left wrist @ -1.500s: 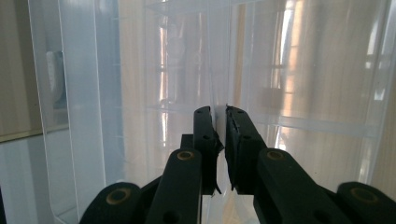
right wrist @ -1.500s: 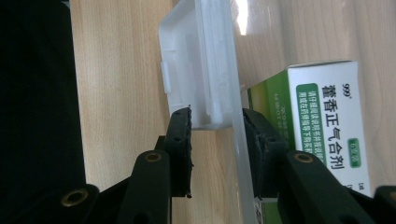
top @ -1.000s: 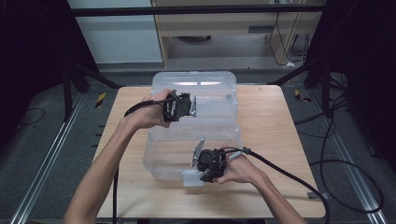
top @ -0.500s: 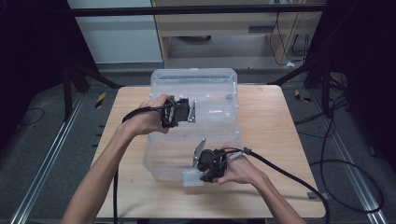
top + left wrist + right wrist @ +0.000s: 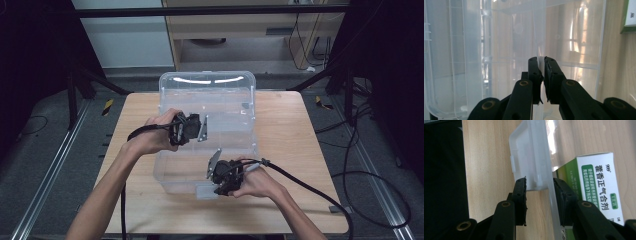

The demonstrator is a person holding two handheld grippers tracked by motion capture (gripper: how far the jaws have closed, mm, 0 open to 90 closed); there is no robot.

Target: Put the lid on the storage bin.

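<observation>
high view: clear plastic bin (image 5: 227,95) on the wooden table (image 5: 295,150), long axis running away from me. my left gripper (image 5: 541,75) is pinched tight on a thin clear wall panel. my right gripper (image 5: 539,187) straddles the near rim latch, jaws part open, contact unclear. green-white box (image 5: 599,182) beyond the wall, partly cut off.

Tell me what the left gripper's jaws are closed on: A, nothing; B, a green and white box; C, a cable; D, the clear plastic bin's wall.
D: in the left gripper view the left gripper has its jaws pinched on a thin wall edge of the clear plastic bin.
</observation>
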